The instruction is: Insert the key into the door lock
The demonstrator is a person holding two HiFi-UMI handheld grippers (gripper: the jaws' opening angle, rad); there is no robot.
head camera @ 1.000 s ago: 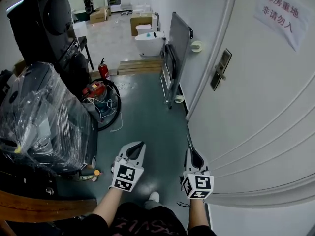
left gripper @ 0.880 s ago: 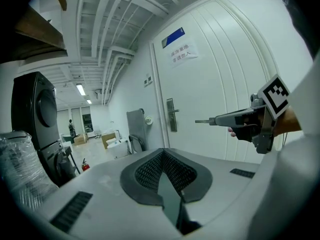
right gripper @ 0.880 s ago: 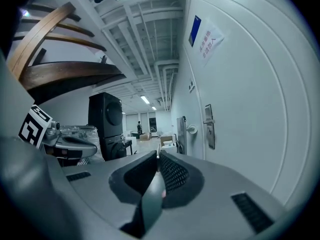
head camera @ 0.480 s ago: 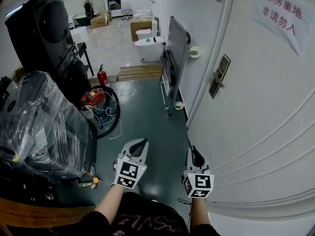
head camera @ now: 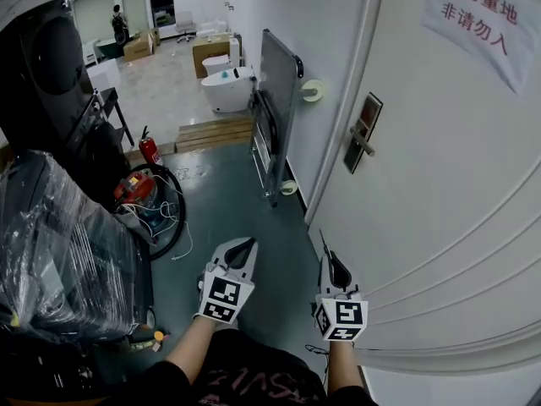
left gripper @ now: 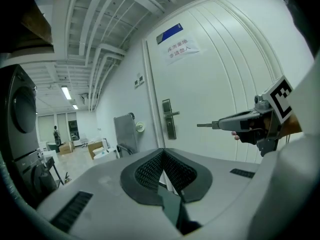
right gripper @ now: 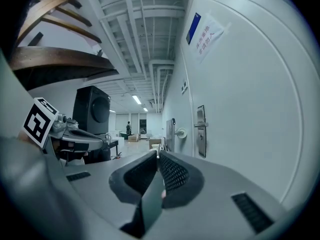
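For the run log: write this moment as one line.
left gripper: shut, empty | right gripper: shut on key | door lock: ahead, key not yet at it

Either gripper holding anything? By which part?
Right gripper holds the key by its rear end, with the shaft sticking out forward. Left gripper is shut and empty.

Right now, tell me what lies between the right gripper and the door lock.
Nothing: head view shows only bare door from the right gripper and its key to the door lock.
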